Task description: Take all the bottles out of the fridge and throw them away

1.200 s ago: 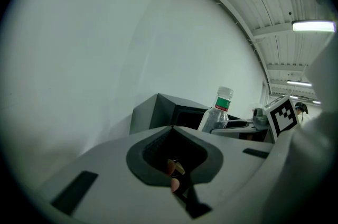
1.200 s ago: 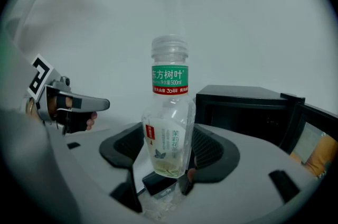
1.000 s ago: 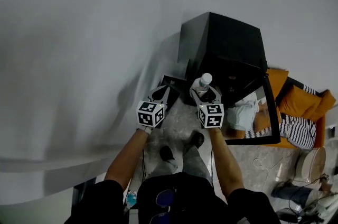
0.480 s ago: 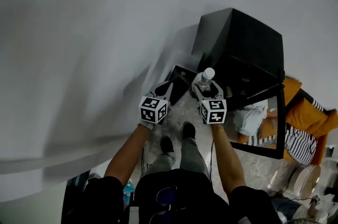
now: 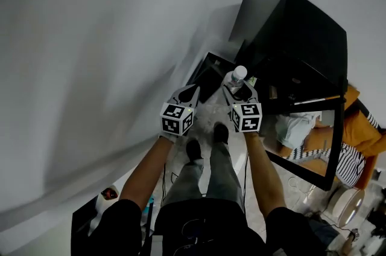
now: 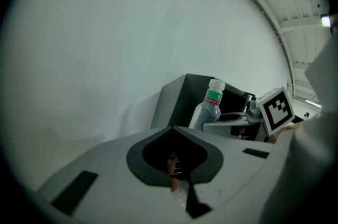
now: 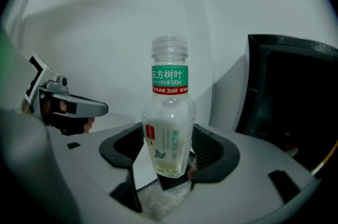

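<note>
Clear bottle, green label, upright in right gripper, near open black fridge

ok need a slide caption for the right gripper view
Right gripper holds an upright, green-labelled clear bottle, with the black fridge at right.

Item: clear plastic bottle. Green band just below bottle's cap: "东方树叶", "500ml". Red strip under it: "30". Lower on the bottle: "茉莉花茶". Smaller print unreadable.

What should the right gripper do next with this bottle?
Probably carry the clear bottle over the black open box, likely the bin, just ahead: the right gripper grips it upright, outside the fridge, beside, not above, that box.
</note>
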Action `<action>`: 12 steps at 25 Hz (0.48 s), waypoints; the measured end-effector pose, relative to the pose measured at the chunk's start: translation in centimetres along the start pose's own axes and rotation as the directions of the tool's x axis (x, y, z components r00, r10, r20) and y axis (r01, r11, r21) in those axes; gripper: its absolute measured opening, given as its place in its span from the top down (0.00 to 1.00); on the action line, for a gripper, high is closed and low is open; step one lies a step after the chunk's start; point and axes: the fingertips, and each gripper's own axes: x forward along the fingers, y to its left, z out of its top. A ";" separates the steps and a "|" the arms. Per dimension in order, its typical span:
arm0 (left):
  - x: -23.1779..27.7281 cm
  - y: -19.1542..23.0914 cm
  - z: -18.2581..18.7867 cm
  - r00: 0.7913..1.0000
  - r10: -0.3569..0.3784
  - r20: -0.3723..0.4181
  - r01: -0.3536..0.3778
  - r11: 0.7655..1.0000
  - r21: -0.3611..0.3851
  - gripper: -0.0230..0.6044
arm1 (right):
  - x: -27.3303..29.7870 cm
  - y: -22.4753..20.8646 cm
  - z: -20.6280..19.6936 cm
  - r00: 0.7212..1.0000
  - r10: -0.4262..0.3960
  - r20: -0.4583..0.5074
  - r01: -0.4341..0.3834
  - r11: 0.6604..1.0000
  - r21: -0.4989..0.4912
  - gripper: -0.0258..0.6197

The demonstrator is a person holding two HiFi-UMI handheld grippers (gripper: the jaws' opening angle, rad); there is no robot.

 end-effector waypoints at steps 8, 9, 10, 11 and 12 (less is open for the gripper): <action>3.5 2.3 -6.6 0.999 -0.010 -0.042 0.010 1.000 -0.011 0.96 | 5.3 -0.6 -5.7 0.999 0.030 -0.036 -0.029 1.000 0.004 0.51; 4.0 2.5 -7.4 0.999 -0.012 -0.045 0.011 1.000 -0.011 0.96 | 5.9 -0.7 -6.5 0.999 0.033 -0.039 -0.033 0.999 0.005 0.51; 4.4 2.7 -8.3 0.999 -0.012 -0.048 0.011 1.000 -0.012 0.96 | 6.5 -0.9 -7.4 0.998 0.037 -0.043 -0.037 0.999 0.005 0.51; 4.8 2.9 -9.3 0.999 -0.011 -0.051 0.011 1.000 -0.016 0.96 | 7.1 -0.9 -8.4 0.998 0.041 -0.047 -0.041 0.999 0.005 0.51; 5.2 3.2 -10.2 0.998 -0.010 -0.055 0.009 1.000 -0.020 0.96 | 7.8 -1.0 -9.5 0.998 0.046 -0.050 -0.046 0.999 0.005 0.51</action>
